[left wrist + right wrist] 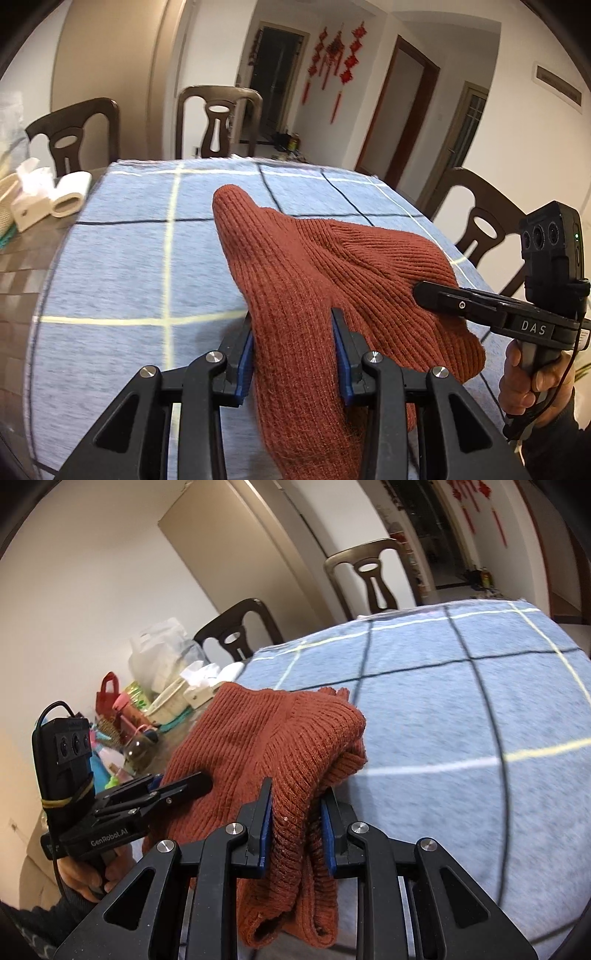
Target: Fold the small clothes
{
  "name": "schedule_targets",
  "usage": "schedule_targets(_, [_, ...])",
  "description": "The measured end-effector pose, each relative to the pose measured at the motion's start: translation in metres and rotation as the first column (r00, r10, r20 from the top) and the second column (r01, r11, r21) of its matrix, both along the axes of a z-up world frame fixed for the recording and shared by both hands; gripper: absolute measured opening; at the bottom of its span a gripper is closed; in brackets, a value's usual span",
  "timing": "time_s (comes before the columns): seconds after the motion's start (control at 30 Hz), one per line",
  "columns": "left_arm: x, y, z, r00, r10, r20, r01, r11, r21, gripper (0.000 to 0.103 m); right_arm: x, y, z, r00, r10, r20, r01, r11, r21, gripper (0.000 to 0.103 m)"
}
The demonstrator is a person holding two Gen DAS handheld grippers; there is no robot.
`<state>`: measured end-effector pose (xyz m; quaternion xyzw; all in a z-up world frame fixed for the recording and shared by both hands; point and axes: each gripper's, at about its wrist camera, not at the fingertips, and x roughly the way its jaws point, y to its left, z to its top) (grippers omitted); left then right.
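Between both grippers: rust knit garment held up over the blanket

Left gripper [293, 341] has its blue pads clamped on a thick bunch of the rust-red ribbed knit garment [332, 266], near edge; right gripper [297, 821] is pinched on a doubled, folded-over layer of the same knit. Two grips on one edge, so my read is a fold being carried across: cloth is lifted and draped, hanging slack below both tools, far part humped over the blue checked blanket [122, 258] that covers the table. Each gripper shows in the other's view, side by side, with a hand [532, 380] on the right handle. Blanket gives a flat folding surface; likely next step is laying the knit down flat

Containers, all off to the left on the bare table edge: cream woven basket [168, 701], contents not readable; white tissue box [31, 201] with tissue sticking out; white plastic bag [162, 653], contents blurred; red tote bag [109, 694]. Dark wooden chairs [218, 122] stand beyond the table
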<state>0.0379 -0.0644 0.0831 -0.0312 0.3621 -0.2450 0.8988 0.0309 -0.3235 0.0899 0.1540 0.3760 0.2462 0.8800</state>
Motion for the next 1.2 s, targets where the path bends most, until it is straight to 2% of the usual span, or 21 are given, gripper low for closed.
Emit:
schedule_targets(0.2, [0.013, 0.023, 0.005, 0.999, 0.039, 0.004, -0.039, 0.999, -0.005, 0.039, 0.017, 0.027, 0.006, 0.999, 0.040, 0.012, -0.040, 0.999, 0.011, 0.023])
schedule_targets(0.37, [0.029, 0.040, -0.001, 0.998, 0.054, -0.022, -0.054, 0.998, -0.014, 0.039, 0.031, 0.041, 0.000, 0.999, 0.051, -0.008, -0.051, 0.999, 0.019, 0.023])
schedule_targets(0.53, [0.042, 0.047, -0.021, 0.996, 0.061, -0.065, -0.062, 0.998, -0.017, 0.039, 0.044, 0.048, -0.015, 0.998, 0.047, -0.051, -0.045, 0.999, 0.025, 0.023])
schedule_targets(0.7, [0.055, 0.054, -0.055, 0.987, 0.074, -0.143, -0.077, 0.997, -0.015, 0.040, 0.056, 0.048, -0.043, 0.992, 0.032, -0.125, -0.032, 0.999, 0.003, 0.023])
schedule_targets(0.77, [0.054, 0.059, -0.059, 0.986, 0.069, -0.152, -0.078, 0.995, -0.054, 0.041, 0.057, 0.044, -0.055, 0.988, 0.024, -0.152, -0.023, 1.000, 0.014, 0.024])
schedule_targets(0.83, [0.054, 0.061, -0.061, 0.986, 0.071, -0.153, -0.081, 0.995, -0.063, 0.044, 0.057, 0.040, -0.058, 0.988, 0.026, -0.155, -0.020, 0.999, 0.039, 0.025])
schedule_targets(0.93, [0.052, 0.062, -0.060, 0.985, 0.075, -0.154, -0.085, 0.995, -0.058, 0.045, 0.057, 0.040, -0.056, 0.988, 0.022, -0.150, -0.020, 1.000, 0.018, 0.035])
schedule_targets(1.03, [0.043, 0.066, -0.050, 0.985, 0.094, -0.147, -0.102, 0.994, -0.045, 0.045, 0.054, 0.036, -0.048, 0.990, 0.014, -0.142, -0.017, 1.000, -0.021, 0.037])
schedule_targets(1.2, [0.037, 0.071, -0.026, 0.990, 0.130, -0.062, -0.131, 0.991, -0.013, 0.044, 0.044, 0.028, -0.018, 0.999, -0.034, -0.011, 0.033, 0.993, -0.113, 0.038])
